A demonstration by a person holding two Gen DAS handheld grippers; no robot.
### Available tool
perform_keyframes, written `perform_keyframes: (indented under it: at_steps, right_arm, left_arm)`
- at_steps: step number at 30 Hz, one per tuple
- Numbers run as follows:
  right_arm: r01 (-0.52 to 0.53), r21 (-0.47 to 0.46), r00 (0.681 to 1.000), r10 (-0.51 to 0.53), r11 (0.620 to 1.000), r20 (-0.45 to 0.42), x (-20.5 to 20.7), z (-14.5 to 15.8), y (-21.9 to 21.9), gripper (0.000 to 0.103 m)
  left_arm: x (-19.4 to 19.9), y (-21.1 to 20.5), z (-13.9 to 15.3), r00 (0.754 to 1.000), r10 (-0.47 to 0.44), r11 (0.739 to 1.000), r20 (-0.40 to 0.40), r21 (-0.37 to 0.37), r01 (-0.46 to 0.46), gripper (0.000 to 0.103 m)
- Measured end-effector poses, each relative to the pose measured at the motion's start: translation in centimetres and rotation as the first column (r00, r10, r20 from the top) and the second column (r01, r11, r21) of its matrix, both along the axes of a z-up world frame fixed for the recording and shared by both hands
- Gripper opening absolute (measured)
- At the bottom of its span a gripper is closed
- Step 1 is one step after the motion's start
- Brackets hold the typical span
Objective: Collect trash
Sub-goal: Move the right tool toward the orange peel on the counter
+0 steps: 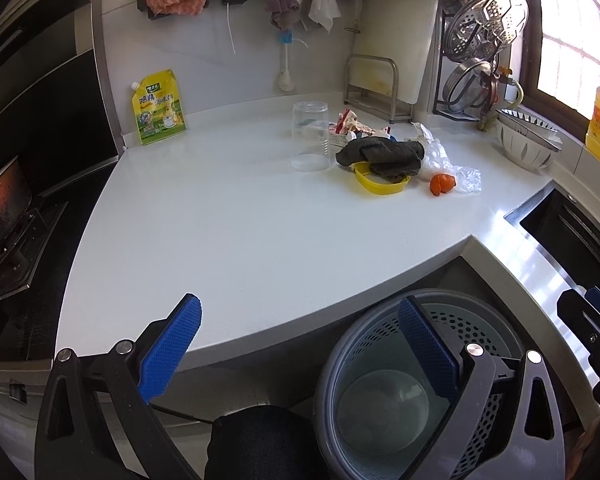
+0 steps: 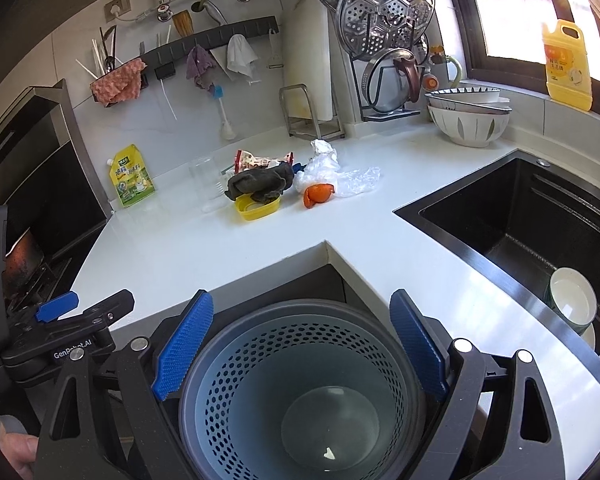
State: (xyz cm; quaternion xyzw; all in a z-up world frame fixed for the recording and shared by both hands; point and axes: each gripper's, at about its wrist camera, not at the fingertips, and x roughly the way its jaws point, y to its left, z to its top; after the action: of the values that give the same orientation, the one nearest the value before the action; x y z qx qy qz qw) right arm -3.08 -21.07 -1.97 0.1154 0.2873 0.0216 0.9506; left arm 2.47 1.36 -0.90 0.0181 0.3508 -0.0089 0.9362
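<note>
The right gripper [image 2: 302, 344] hangs low in front of the counter's inner corner, jaws spread wide with nothing between the blue pads; the perforated trash bin [image 2: 300, 384] sits on the floor directly below them, filling the gap at 6 o'clock. The left gripper [image 1: 300, 350] is held level beside it, jaws likewise spread and holding nothing, the bin under its right finger at about 5 o'clock. Farther out on the white countertop [image 2: 204, 252], toward 12 o'clock in both views, lies the litter: an orange peel [image 2: 318, 195] touching crumpled clear plastic [image 2: 352, 180], a dark rag [image 2: 260, 186] draped over a yellow lid [image 2: 256, 209], and a snack wrapper [image 2: 256, 160] behind them. A clear cup [image 1: 310, 136] stands upside down at 11 o'clock.
</note>
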Motion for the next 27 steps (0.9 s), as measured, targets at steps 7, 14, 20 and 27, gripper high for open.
perform_keyframes:
  at_steps: [7,14,20,27]
  right_arm:
    - [-0.009,-0.004,1.0,0.009,1.0,-0.014,4.8,1.0,-2.8,0.086]
    - [-0.014,-0.053,0.999,0.012,0.999,-0.037,10.5,1.2,-4.6,0.086]
    - [-0.049,-0.05,0.996,0.045,0.998,-0.076,15.6,0.9,-5.1,0.086]
    - [-0.103,-0.068,0.987,0.094,0.992,-0.128,20.3,-0.1,-4.4,0.086]
  left_arm:
    - [5.5,-1.5,0.1,1.0,-0.026,1.0,-0.011,-0.015,0.026,0.097]
    - [10.6,-2.5,0.1,0.999,-0.036,0.999,-0.012,-0.024,0.036,0.097]
    - [13.9,-3.0,-0.3,0.999,-0.029,0.999,-0.02,-0.036,0.028,0.097]
    - [16.6,-3.3,-0.9,0.999,-0.022,0.999,-0.037,-0.045,0.021,0.097]
